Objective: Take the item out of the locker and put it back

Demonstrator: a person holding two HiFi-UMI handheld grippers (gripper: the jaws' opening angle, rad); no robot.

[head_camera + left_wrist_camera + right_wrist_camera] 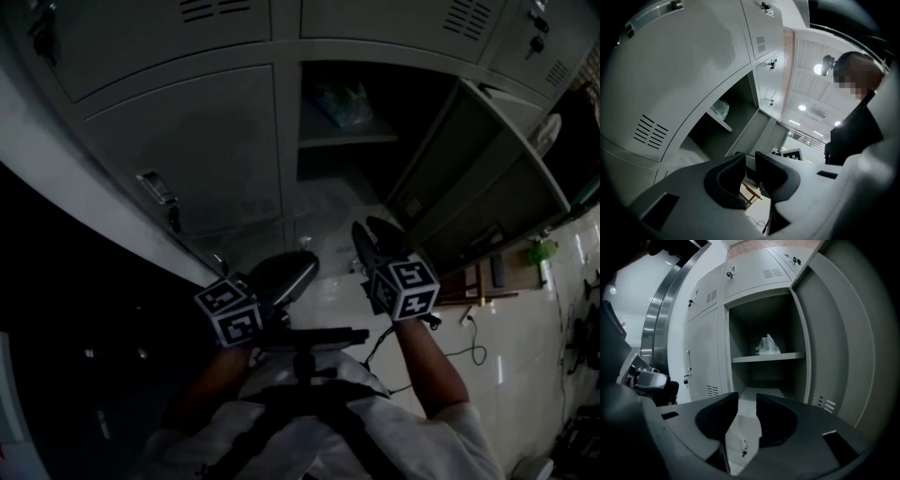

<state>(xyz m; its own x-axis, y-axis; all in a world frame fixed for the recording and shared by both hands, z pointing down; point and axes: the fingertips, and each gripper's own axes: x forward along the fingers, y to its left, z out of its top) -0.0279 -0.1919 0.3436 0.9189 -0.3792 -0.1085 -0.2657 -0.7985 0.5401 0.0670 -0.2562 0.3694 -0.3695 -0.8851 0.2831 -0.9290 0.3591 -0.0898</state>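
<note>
Bag (767,345) is sitting on the shelf (787,356) inside the open locker (737,324), well apart from both grippers. It is lying above the line of the right gripper (746,401), which is pointing at the locker's mouth. Right gripper's jaws are standing apart and gripping nothing; only the locker's bottom and lower edge are showing through the gap. Left gripper (750,163) is hanging beside it, in front of the closed door (202,150) left of the opening. Its jaws are parted by a narrow gap and are likewise empty.

The shelf is splitting the locker into an upper and a lower compartment; the bag is resting in the upper one.

The locker's own door (834,338) is swinging out to the right of the opening, clear of the line from right gripper to bag. Closed doors with keys (731,272) in their locks are surrounding the opening. In the head view a cable (469,354) is trailing across the pale floor (525,347), and a wooden frame (483,281) is standing behind the open door.
</note>
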